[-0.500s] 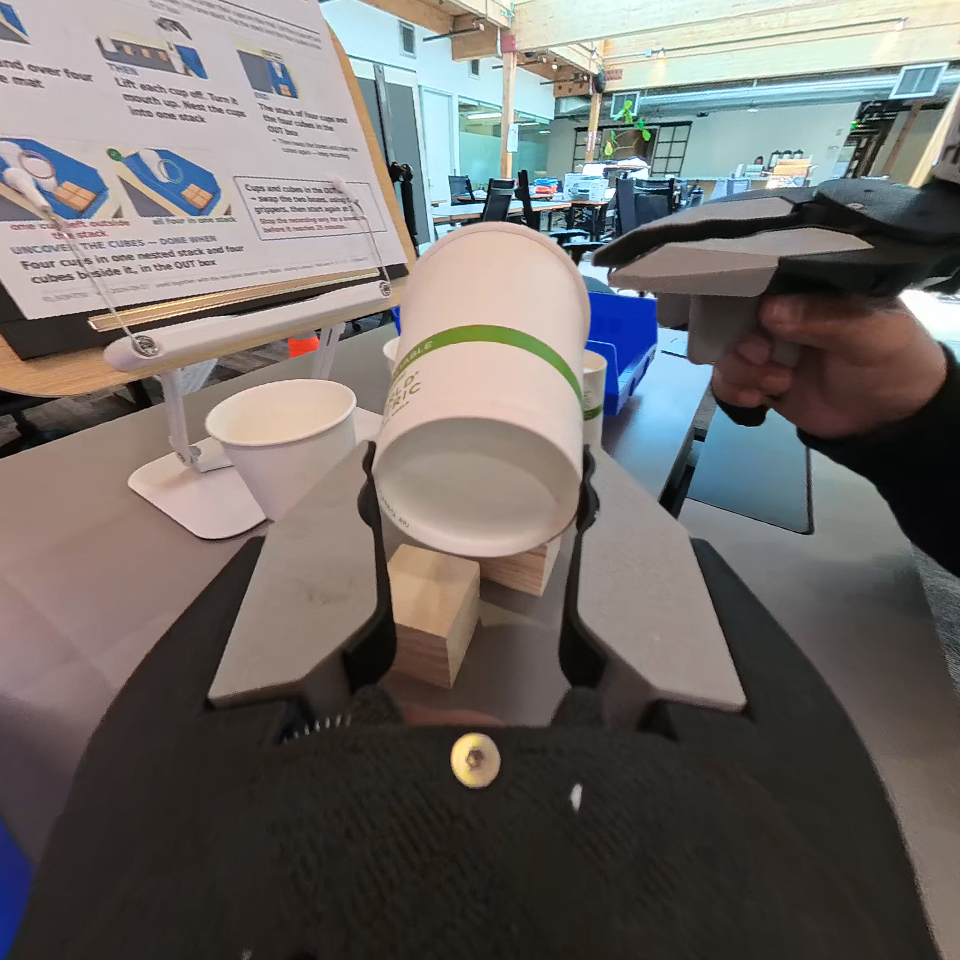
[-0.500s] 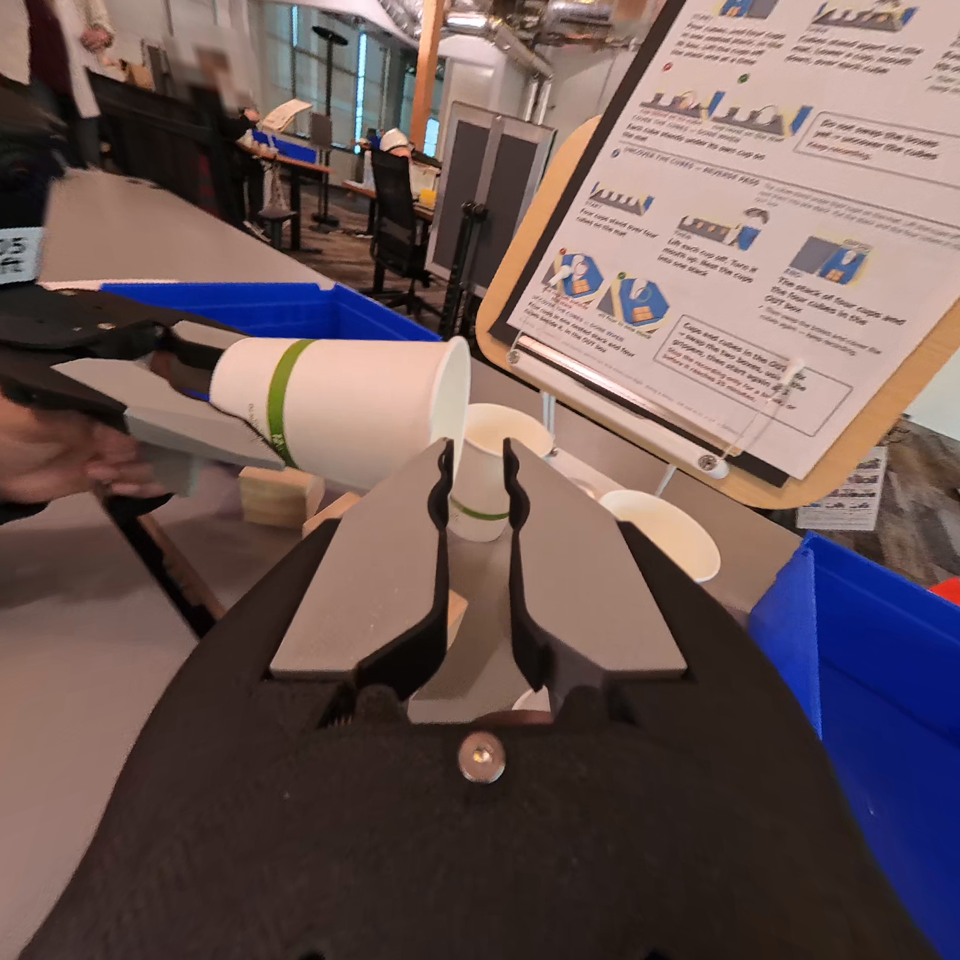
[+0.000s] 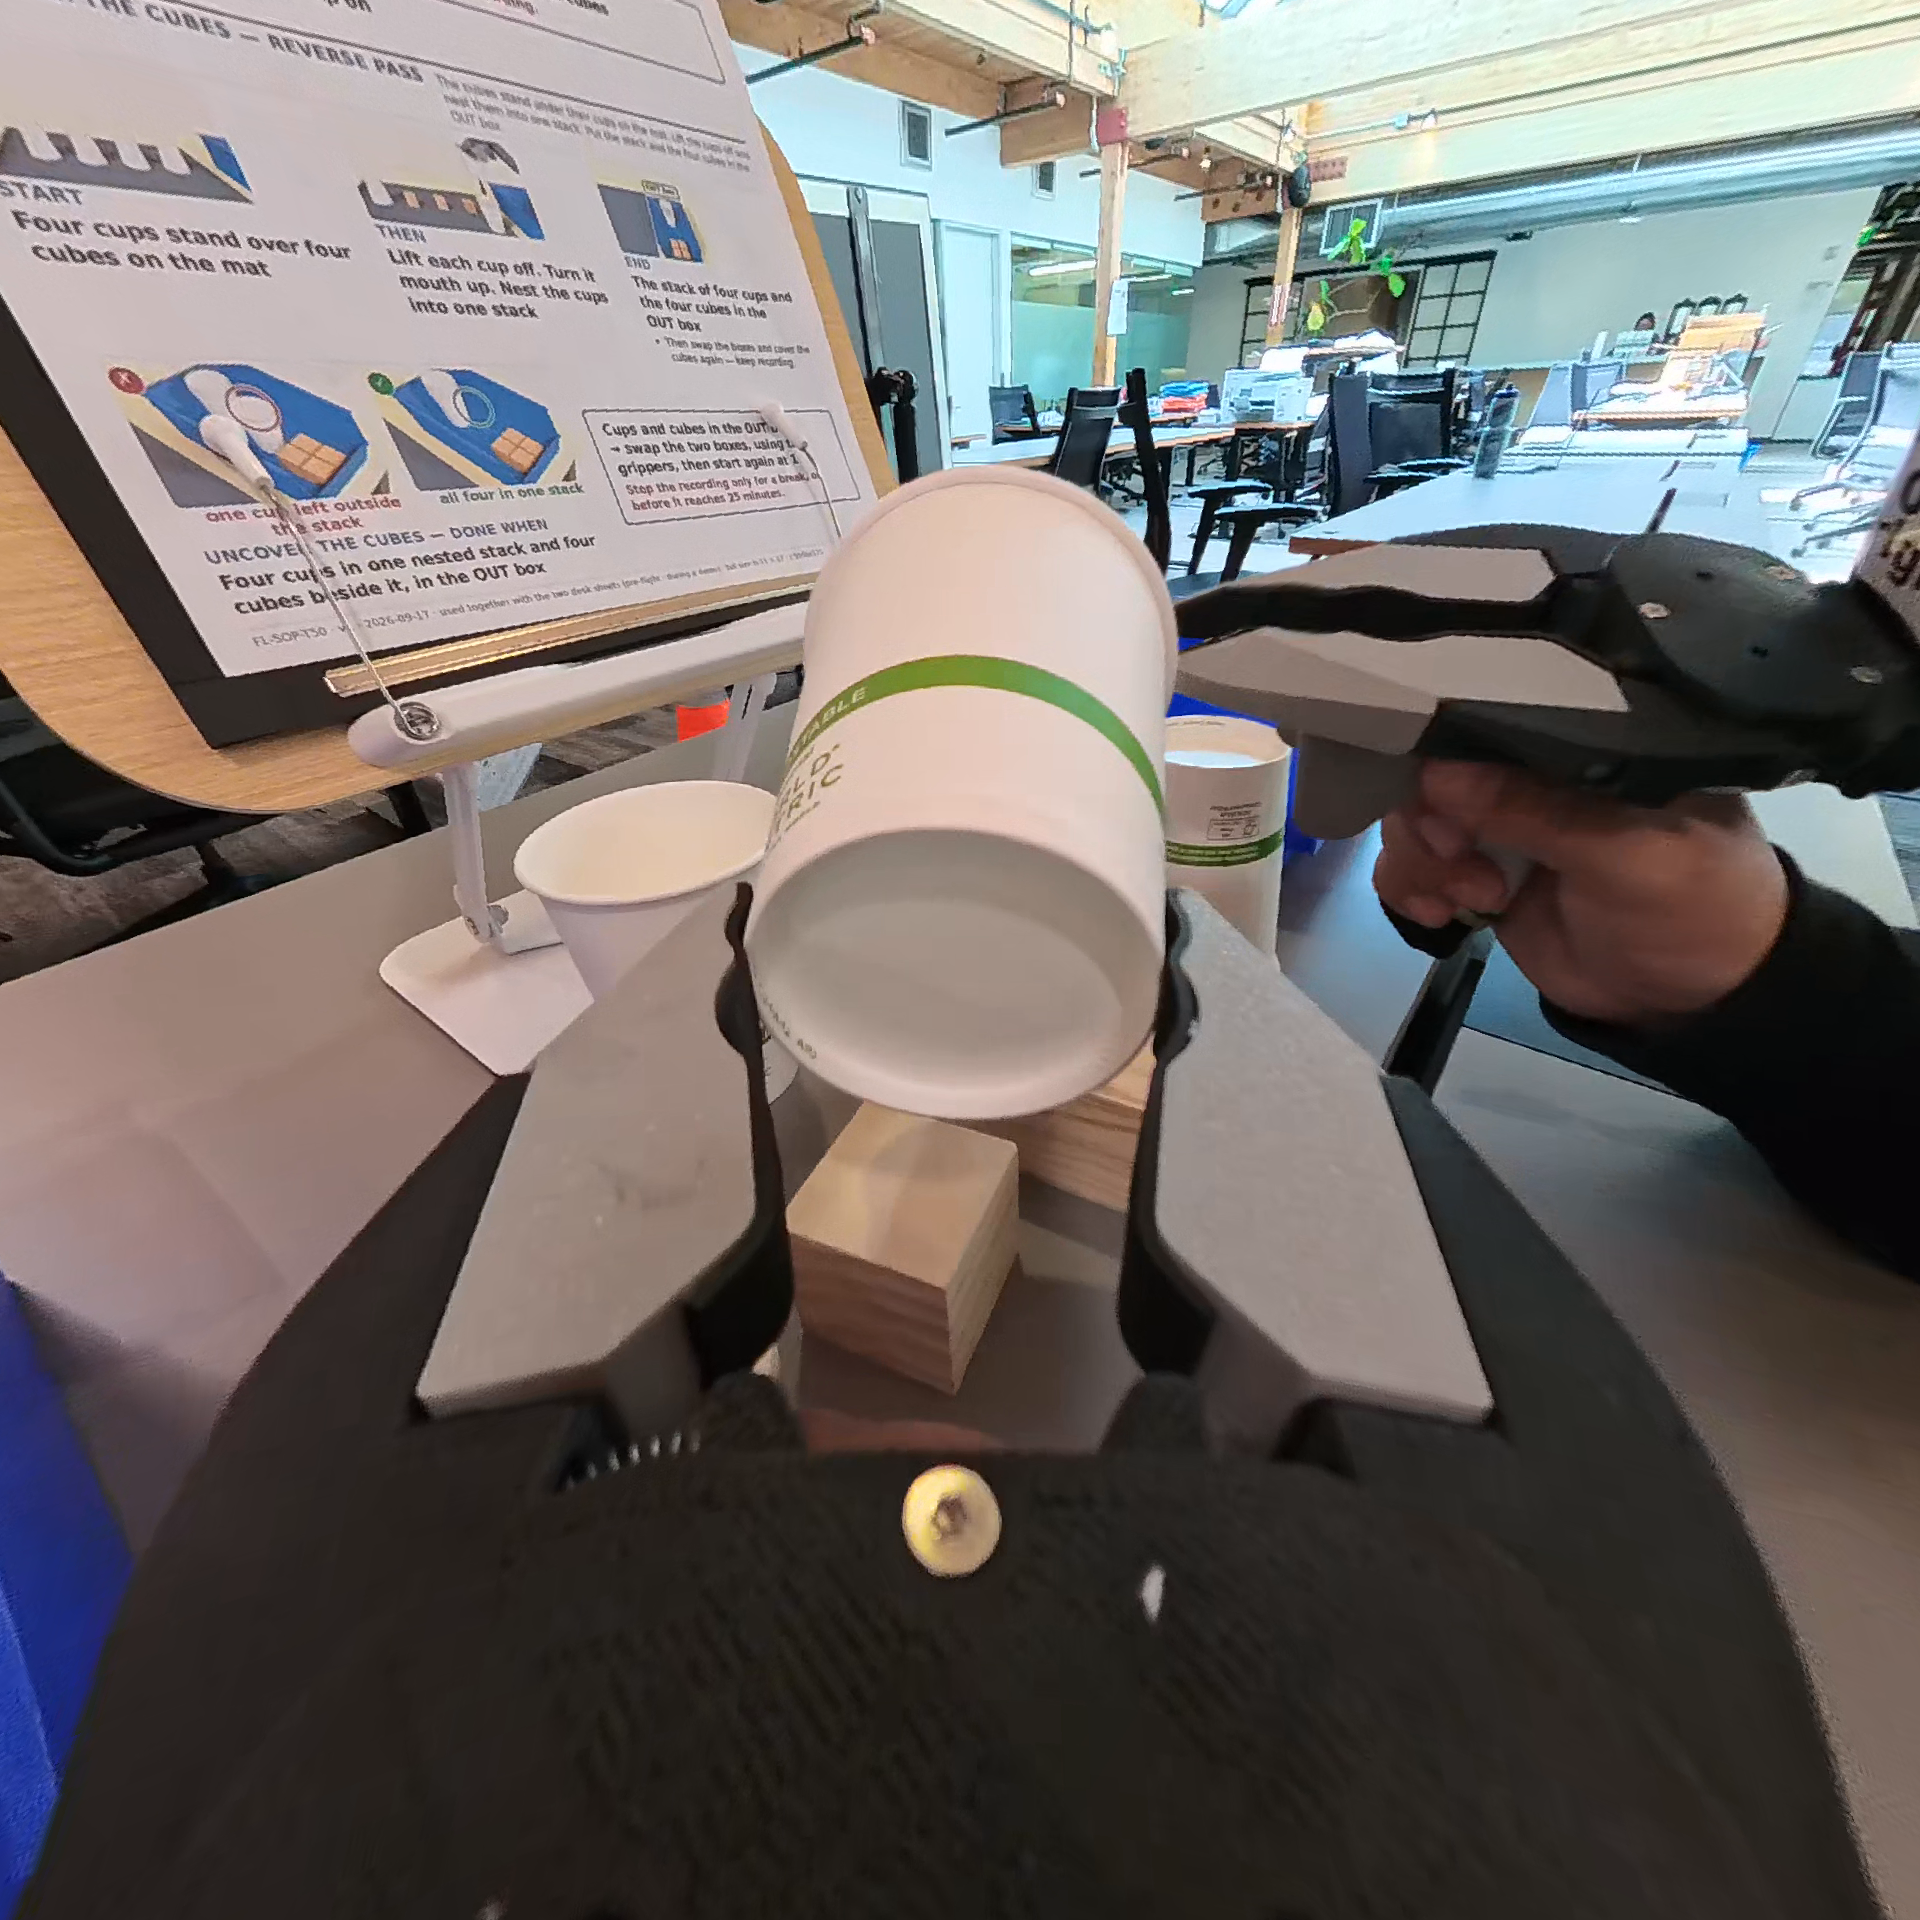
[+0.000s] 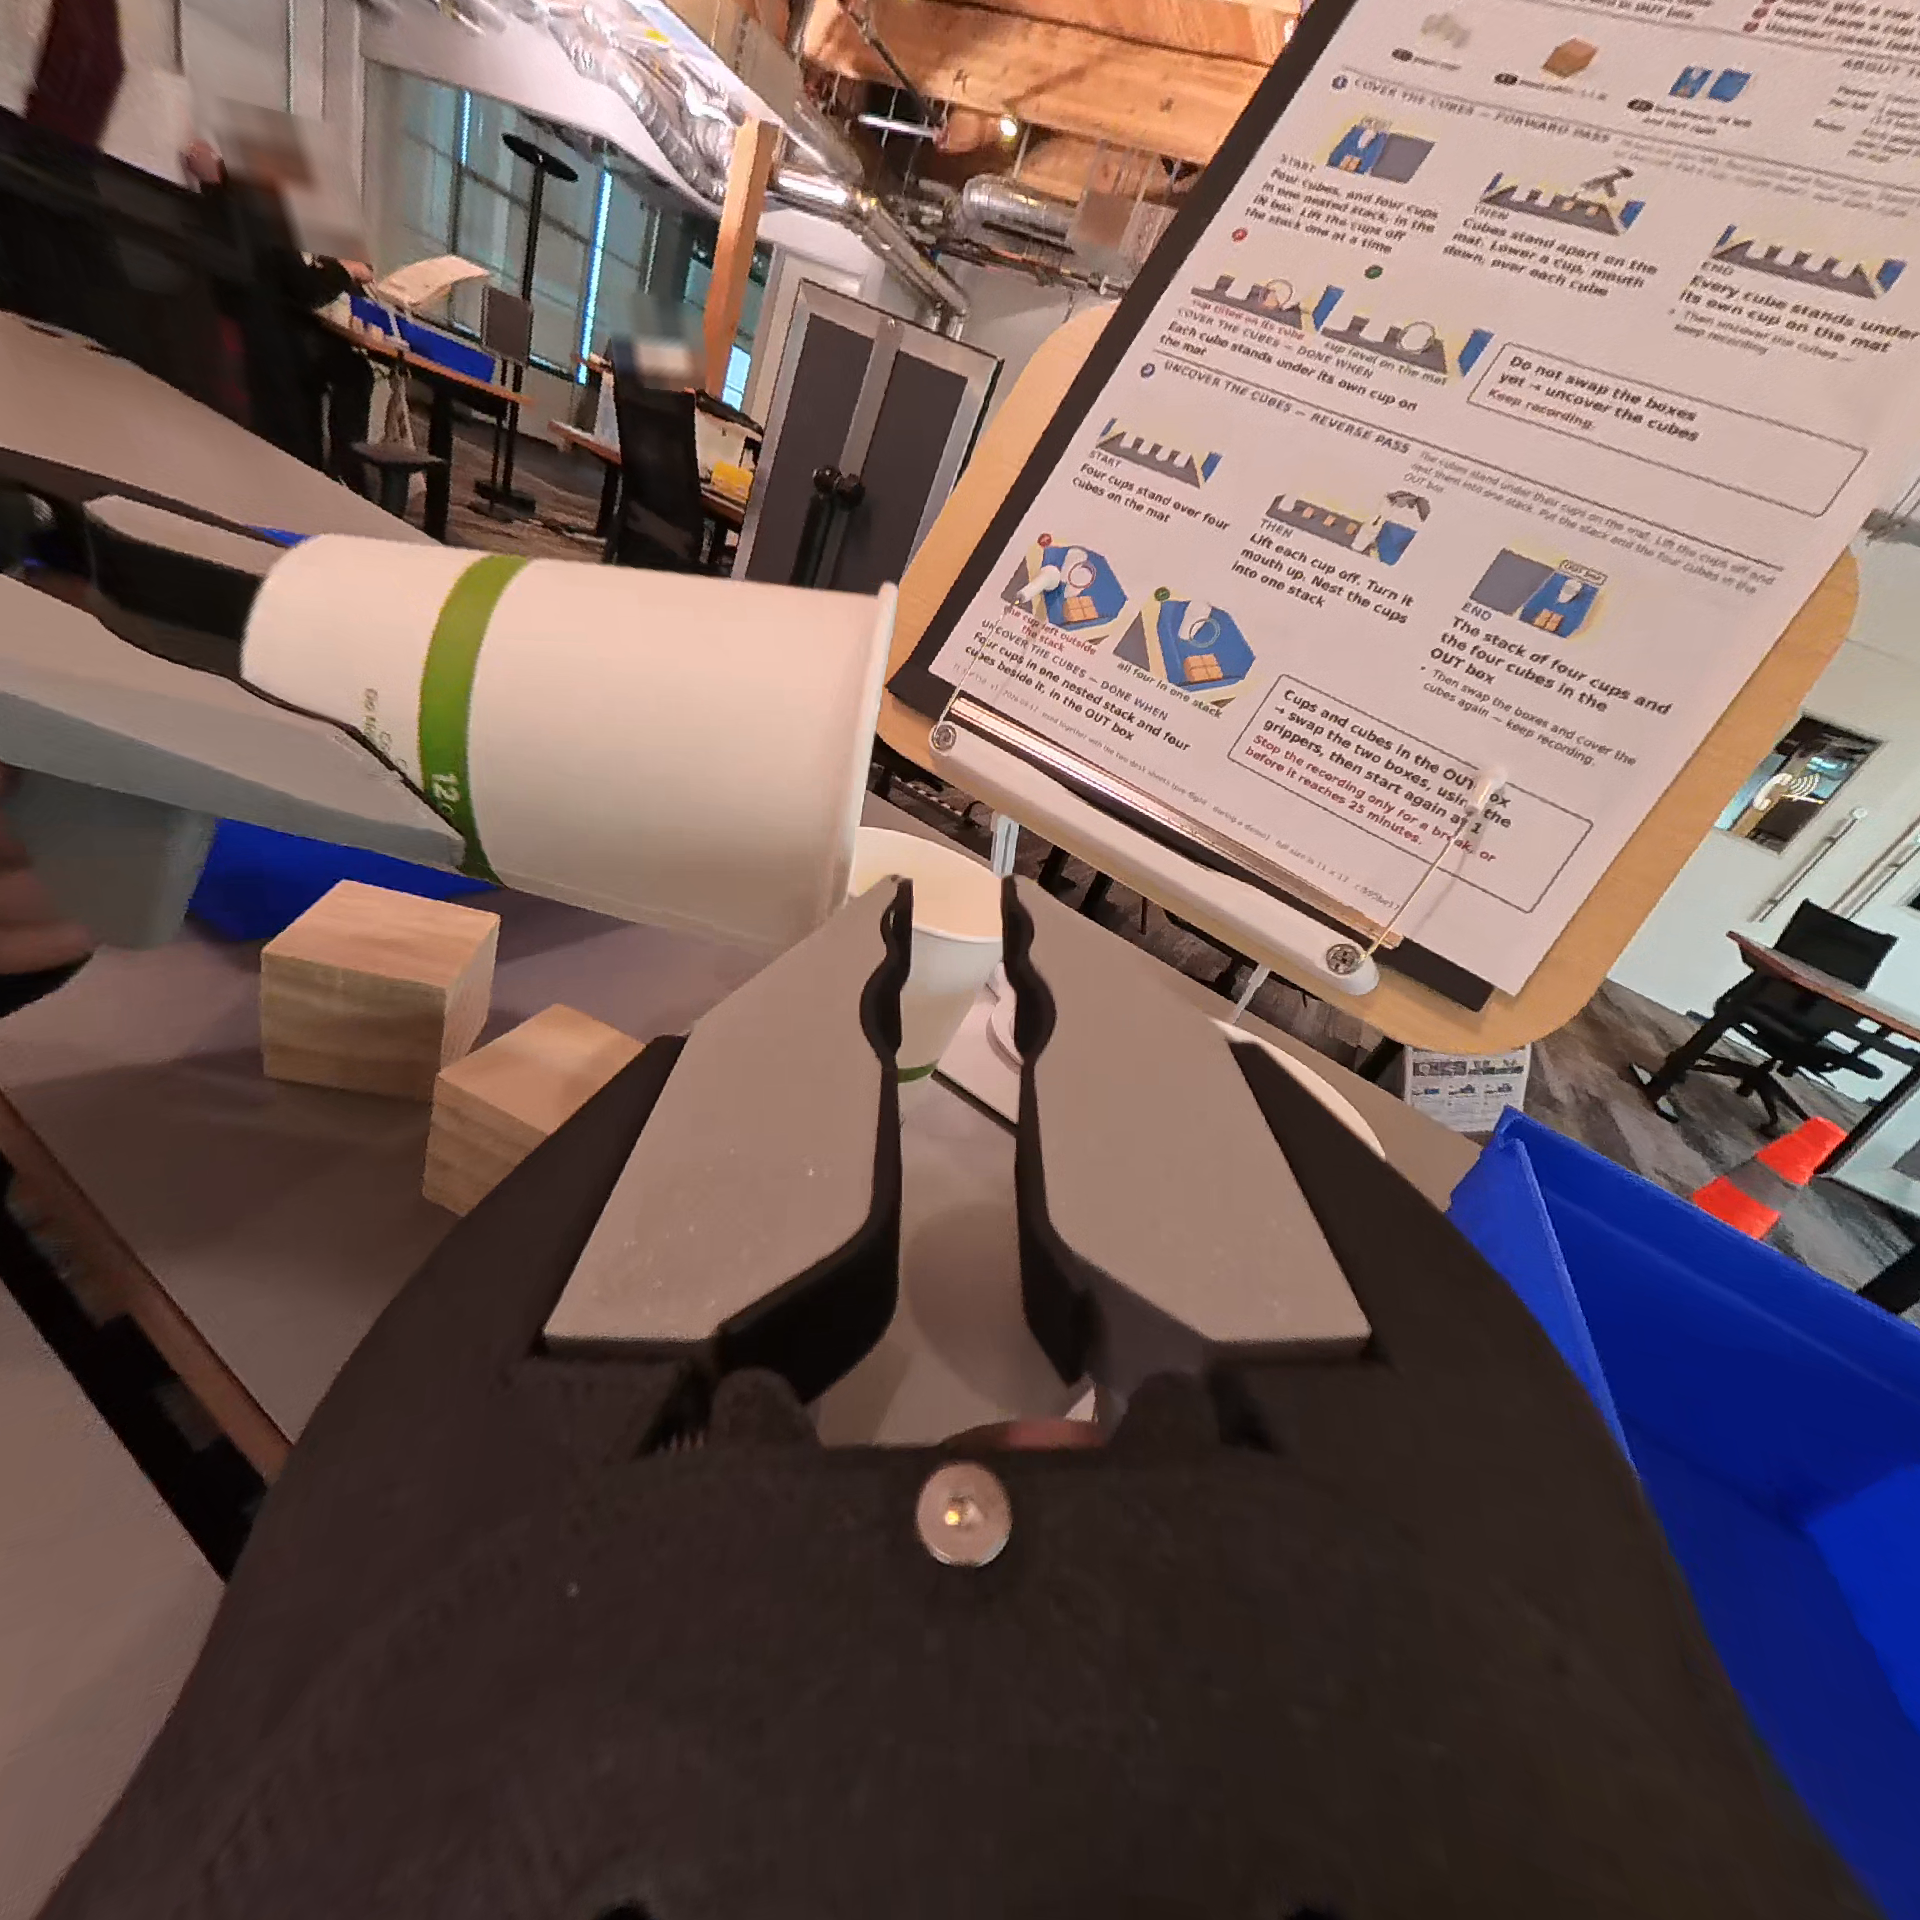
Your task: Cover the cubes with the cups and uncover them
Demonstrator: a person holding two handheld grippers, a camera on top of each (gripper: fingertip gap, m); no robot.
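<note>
My left gripper (image 3: 956, 930) is shut on the base of a white paper cup with a green band (image 3: 977, 727). It holds the cup in the air, tipped almost level, mouth away from me. In the right wrist view the cup (image 4: 644, 727) hangs over two wooden cubes (image 4: 374, 997) (image 4: 509, 1101). The same cubes lie under the cup in the left wrist view (image 3: 904, 1236) (image 3: 1091, 1132). My right gripper (image 4: 956, 904) is slightly open and empty. Its tips (image 3: 1195, 623) sit beside the cup's rim. One cup (image 3: 644, 862) stands mouth up on the left. Another cup (image 3: 1226, 810) stands behind my right finger.
A clipboard with an instruction sheet (image 3: 416, 312) stands on a white stand behind the cups and also shows in the right wrist view (image 4: 1455, 520). A blue bin (image 4: 1714, 1403) is at the right, and another (image 4: 281, 873) is behind the cubes. The grey mat (image 3: 208, 1143) covers the table.
The left gripper has lifted the cup a little higher above the cubes, still tipped. The right gripper stays beside the cup's rim with the same narrow gap.
</note>
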